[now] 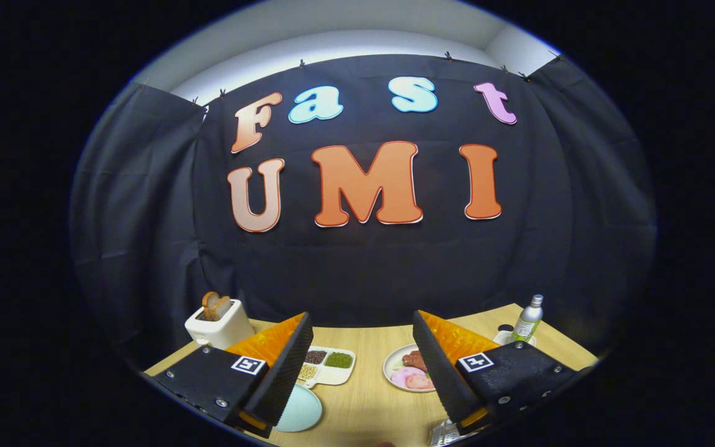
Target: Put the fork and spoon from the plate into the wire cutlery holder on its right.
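Gripper [364, 366] held high over the desk [370, 397], jaws wide open and empty

Risk: lowering blind could knock the pale plate [298, 410] just under one finger or miss the cutlery. Fork and spoon can't be made out; a wire bit [444, 433] under the other finger may be the holder, mostly cut off
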Motion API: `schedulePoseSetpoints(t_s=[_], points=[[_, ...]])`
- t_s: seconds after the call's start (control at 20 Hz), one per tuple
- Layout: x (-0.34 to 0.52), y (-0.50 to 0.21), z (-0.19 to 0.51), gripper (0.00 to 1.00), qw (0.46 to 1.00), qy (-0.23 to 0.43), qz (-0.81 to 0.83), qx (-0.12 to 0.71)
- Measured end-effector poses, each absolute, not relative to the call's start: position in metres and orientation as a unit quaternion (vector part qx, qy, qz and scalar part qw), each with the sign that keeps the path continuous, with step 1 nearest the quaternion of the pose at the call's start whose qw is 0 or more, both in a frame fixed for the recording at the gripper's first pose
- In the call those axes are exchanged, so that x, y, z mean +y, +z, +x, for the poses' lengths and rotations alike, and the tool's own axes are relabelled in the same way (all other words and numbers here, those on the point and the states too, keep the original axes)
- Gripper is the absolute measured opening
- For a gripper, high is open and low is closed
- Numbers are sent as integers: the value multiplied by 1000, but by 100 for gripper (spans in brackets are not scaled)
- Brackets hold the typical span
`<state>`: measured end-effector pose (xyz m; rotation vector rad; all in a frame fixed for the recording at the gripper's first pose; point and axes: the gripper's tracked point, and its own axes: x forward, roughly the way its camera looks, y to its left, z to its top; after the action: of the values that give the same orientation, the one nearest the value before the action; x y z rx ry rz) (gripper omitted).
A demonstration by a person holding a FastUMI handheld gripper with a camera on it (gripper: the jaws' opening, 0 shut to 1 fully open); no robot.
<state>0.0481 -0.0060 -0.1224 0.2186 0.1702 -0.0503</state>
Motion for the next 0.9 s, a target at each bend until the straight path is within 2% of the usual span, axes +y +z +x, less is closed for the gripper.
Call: schedulePoseSetpoints(t_s=[0.4,0.75,0.9], points=[[91,-137,73,97,984,52,116,125],[174,-181,82,97,959,124,111,231],[203,-225,66,97,928,151,109,323]])
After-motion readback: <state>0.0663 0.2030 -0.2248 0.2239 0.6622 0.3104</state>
